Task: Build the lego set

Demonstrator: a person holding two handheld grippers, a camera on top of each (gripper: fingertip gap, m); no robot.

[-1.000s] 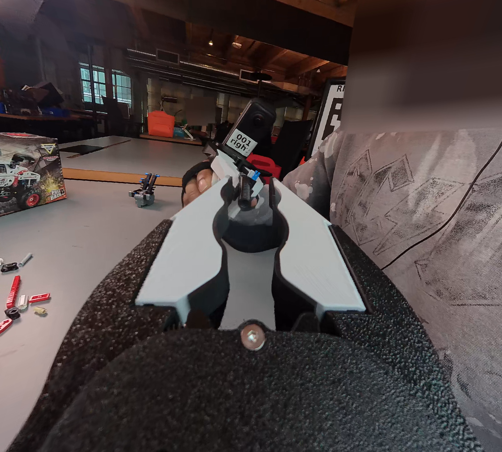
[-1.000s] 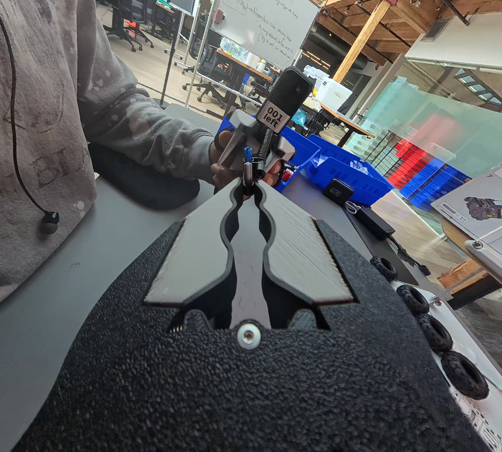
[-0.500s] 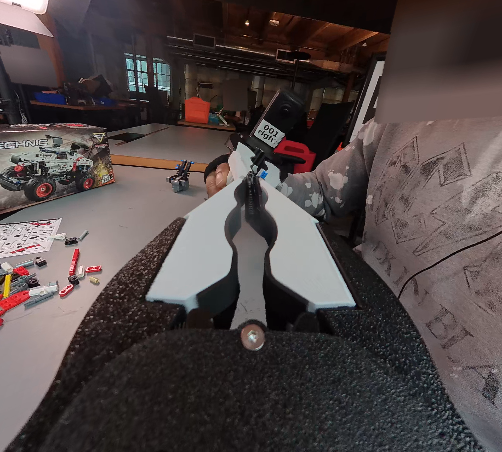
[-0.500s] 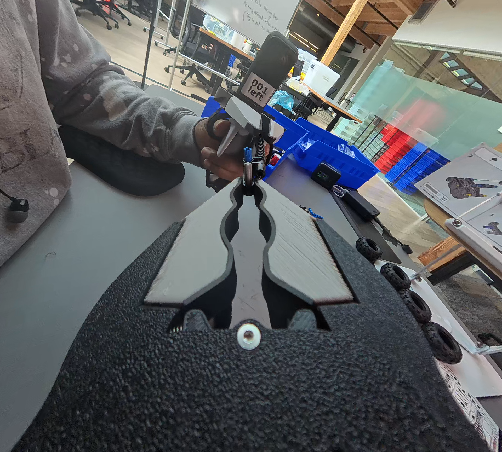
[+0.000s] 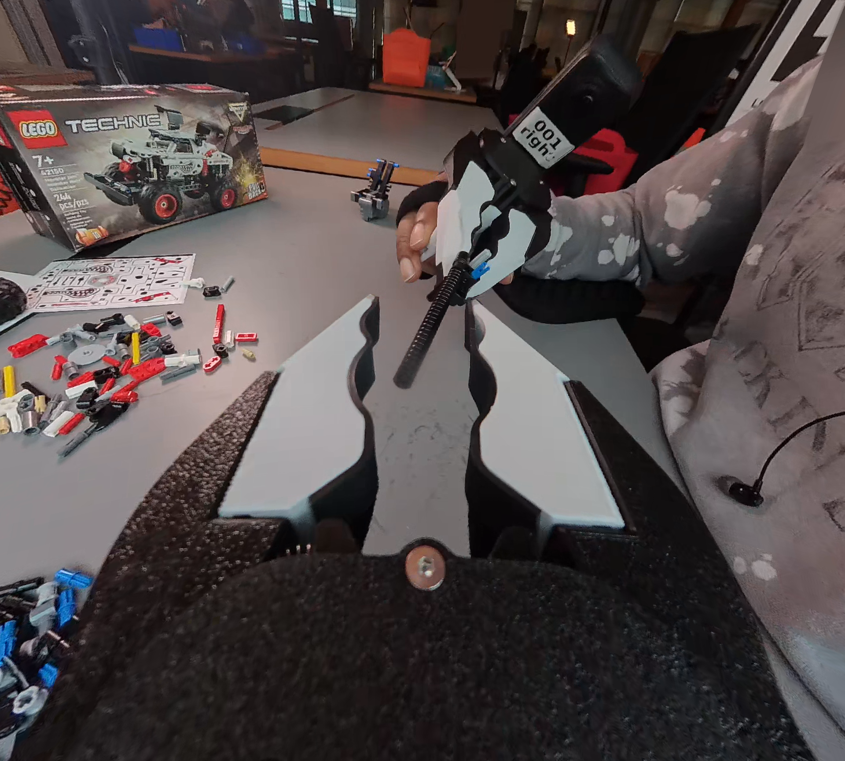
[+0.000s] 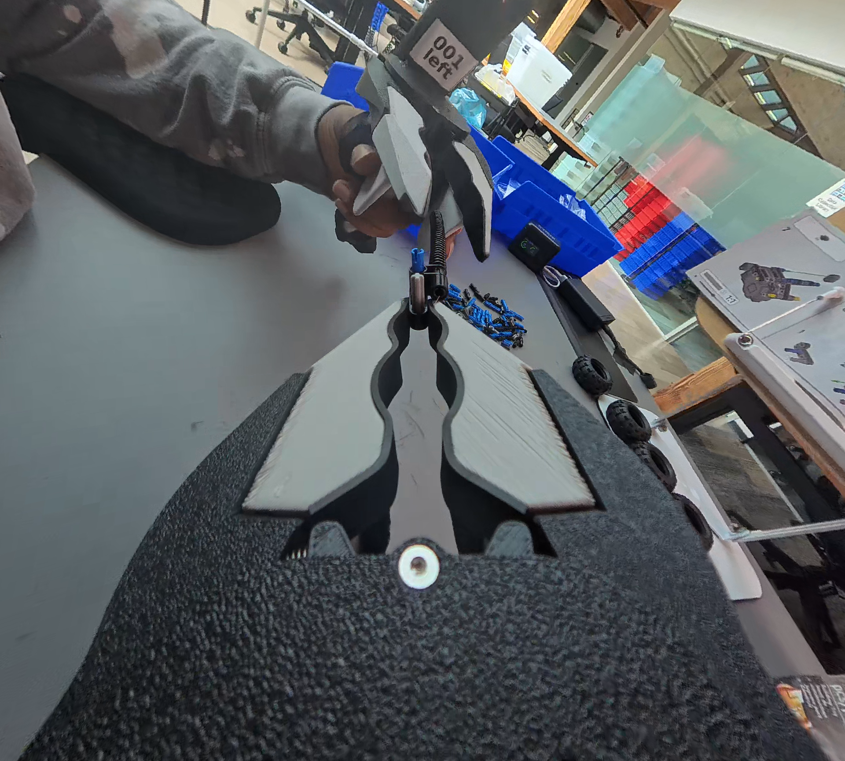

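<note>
My right gripper [image 6: 419,309] is shut on a small lego assembly [image 6: 423,282]: a black connector with a grey pin and a blue pin. A black ribbed hose [image 6: 436,236] rises from the connector. In the left wrist view the hose [image 5: 430,327] slants down from the right gripper [image 5: 473,270] into the gap between my left gripper's [image 5: 423,305] open jaws, touching neither finger. The left gripper is empty. It also shows in the right wrist view [image 6: 452,231], open around the hose's free end. Both are above the grey table [image 5: 320,236].
On the left are the set's box [image 5: 132,158], a sticker sheet [image 5: 109,282], a pile of loose pieces [image 5: 105,364] and a small sub-assembly [image 5: 375,190]. On the right lie blue and black pins [image 6: 484,318], tyres [image 6: 592,373], blue bins [image 6: 548,218] and an instruction booklet [image 6: 777,282]. The left gripper's tips are roughly 4 cm from the right gripper's.
My left gripper has opened and let go of the hose, and has drawn back from it. The right gripper keeps hold of the assembly. Both grippers have tipped down toward the table.
</note>
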